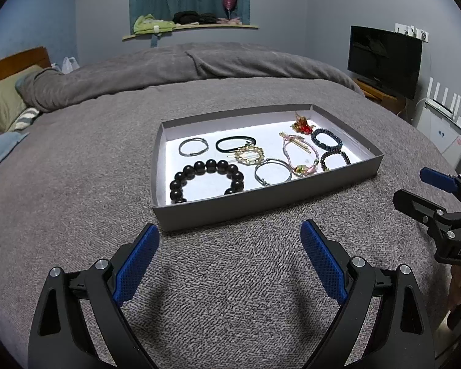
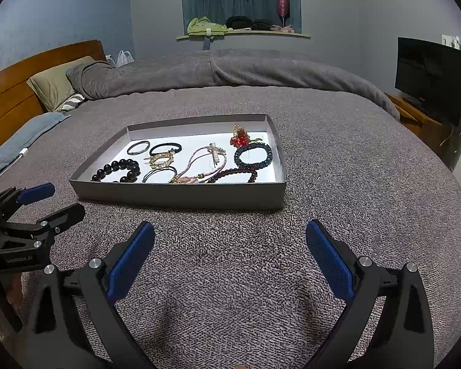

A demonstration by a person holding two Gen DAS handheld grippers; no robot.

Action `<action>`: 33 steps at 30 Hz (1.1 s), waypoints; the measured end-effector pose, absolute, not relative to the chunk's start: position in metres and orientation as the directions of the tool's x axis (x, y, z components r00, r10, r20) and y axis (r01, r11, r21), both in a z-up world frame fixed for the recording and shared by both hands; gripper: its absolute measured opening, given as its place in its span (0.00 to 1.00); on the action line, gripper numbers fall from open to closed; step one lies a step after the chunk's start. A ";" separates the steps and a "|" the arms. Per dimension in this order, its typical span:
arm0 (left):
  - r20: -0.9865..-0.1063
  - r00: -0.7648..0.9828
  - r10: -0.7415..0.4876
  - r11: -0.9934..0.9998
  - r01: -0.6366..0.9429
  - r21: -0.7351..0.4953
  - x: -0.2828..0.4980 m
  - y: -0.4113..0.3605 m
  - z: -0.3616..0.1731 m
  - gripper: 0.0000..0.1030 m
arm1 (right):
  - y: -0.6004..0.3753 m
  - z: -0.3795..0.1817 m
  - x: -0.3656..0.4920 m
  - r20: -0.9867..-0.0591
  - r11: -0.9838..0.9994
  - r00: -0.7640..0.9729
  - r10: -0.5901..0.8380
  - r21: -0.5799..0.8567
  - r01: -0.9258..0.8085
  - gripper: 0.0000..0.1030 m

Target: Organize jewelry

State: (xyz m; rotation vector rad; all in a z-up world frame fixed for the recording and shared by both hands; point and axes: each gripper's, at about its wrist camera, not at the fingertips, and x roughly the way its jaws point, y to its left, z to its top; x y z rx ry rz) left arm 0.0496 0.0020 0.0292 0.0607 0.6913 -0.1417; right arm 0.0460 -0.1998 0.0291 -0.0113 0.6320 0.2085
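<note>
Blue-padded left tongs (image 1: 230, 240) sit nearest the lens, spread wide, nothing between pads, hovering over the grey blanket (image 1: 230, 276) of the bed. Right tongs (image 2: 230, 240) match: wide open, empty, same height approx. Each pair shows at the edge of the other's view, so both are parked side by side, short of the tray. Judgement: ready stance w/ both tools free, no item committed yet.

Grey cardboard tray (image 1: 261, 206) lies flat on the blanket just ahead of both tongs, near wall facing them. Low walls keep loose pieces from rolling into the fabric pile; white floor gives contrast for picking.

Contents, ref. left tongs:
- Large black bead bracelet (image 1: 206, 180): closest, ahead and slightly left, just behind near wall.
- Thin metal bangle (image 1: 273, 172): ahead, centre.
- Gold filigree hair clip (image 1: 249, 155): beyond bangle, touching or overlapping the black hair tie (image 1: 235, 144).
- Grey elastic loop (image 1: 193, 147): far left.
- Pink cord bracelet (image 1: 298, 156): ahead-right, a gold hairpin across its far end.
- Small dark bead bracelet (image 1: 335, 160) and blue-black bead bracelet (image 1: 326, 139): far right, near each other; contact unclear.
- Red ornament (image 1: 302, 124): far right corner.

Items are spread singly, mostly apart, i.e. roughly sorted. Judgement: remaining work likely separating the overlapped clip/tie and cord/pin. Thin cords lie flat, so pinch needs pads low to tray floor; risk of snagging a neighbour.
</note>
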 end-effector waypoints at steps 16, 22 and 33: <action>-0.638 0.762 -0.111 0.988 0.152 0.010 0.050 0.002 0.029 0.90 | -0.199 0.029 0.046 -0.588 0.979 0.786 0.191 0.054 -0.197 0.94; -0.638 0.762 -0.111 0.988 0.153 0.010 0.049 0.001 0.029 0.90 | -0.199 0.029 0.046 -0.587 0.979 0.787 0.189 0.053 -0.196 0.94; -0.639 0.761 -0.114 0.987 0.160 0.014 0.049 0.000 0.028 0.90 | -0.199 0.028 0.046 -0.589 0.979 0.785 0.191 0.053 -0.198 0.94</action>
